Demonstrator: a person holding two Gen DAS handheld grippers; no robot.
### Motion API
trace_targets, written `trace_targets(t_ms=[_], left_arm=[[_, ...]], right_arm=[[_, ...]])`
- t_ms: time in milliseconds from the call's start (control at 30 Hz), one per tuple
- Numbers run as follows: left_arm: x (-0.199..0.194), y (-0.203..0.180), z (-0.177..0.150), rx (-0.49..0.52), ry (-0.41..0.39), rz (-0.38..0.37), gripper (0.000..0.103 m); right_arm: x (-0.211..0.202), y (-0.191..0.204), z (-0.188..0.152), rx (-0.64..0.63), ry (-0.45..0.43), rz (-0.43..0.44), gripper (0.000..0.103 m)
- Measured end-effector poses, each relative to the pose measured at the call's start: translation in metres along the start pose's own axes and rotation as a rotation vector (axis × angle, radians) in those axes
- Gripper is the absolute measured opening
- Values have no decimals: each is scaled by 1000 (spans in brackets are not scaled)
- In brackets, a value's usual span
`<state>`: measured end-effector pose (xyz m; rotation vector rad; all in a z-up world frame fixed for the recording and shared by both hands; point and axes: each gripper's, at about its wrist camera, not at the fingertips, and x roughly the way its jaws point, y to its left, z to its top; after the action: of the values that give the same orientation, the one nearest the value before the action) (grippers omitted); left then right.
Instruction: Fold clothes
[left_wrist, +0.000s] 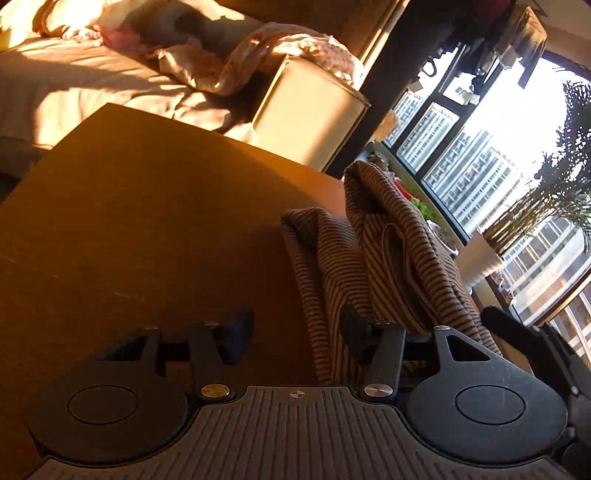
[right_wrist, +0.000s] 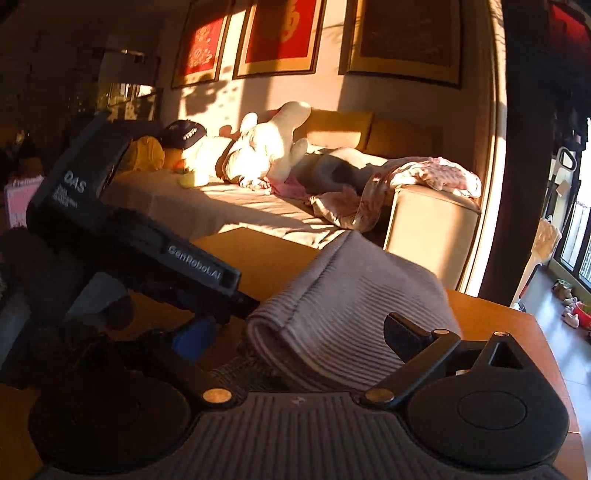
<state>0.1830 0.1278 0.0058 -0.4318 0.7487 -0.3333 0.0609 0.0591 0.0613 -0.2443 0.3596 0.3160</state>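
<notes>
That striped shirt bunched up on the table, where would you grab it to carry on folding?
Probably the raised fold of the striped shirt, coming from above on the left gripper's side: it stands clear of the table, so fingers can close around it. Both grippers look open.

Black grippers with ribbed grey bases, brass screws, one blue-padded finger each.

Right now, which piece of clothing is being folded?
Find the brown wooden table before the sunlit sofa. On its window-side edge lies a bunched garment, the only cloth on the table, marked by thin dark stripes on tan.
</notes>
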Motion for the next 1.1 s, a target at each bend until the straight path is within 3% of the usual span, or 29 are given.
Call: trace_targets(t_ms=[100,200,300,433,533,633,900,967,1100], left_arm=[[-8,5,2,-16,-12,-15,55],[-12,3,0,0,-4,-62,55],[-9,-5,-9,44,32,-151,55],[-3,-17,-22,107,83,-270,51],[17,-41,-32,179,129,-320,51],[15,-46,-35,210,130,-303,51],[11,-59,-41,294,131,-258,55],[10,-62,-43,315,131,-246,67],[2,-60,-43,342,120,-168,73]], right_arm=[[22,20,3,-77,34,-60,97],[35,19,2,-166,52,-124,70],[20,-10,3,-100,50,-87,41],[1,-64,9,57,54,-110,24],[-10,-108,22,253,29,-14,22],[-15,-114,34,308,48,121,22],[15,-70,14,65,166,151,24],[11,-63,13,15,158,133,25],[4,-50,7,-71,139,105,28]])
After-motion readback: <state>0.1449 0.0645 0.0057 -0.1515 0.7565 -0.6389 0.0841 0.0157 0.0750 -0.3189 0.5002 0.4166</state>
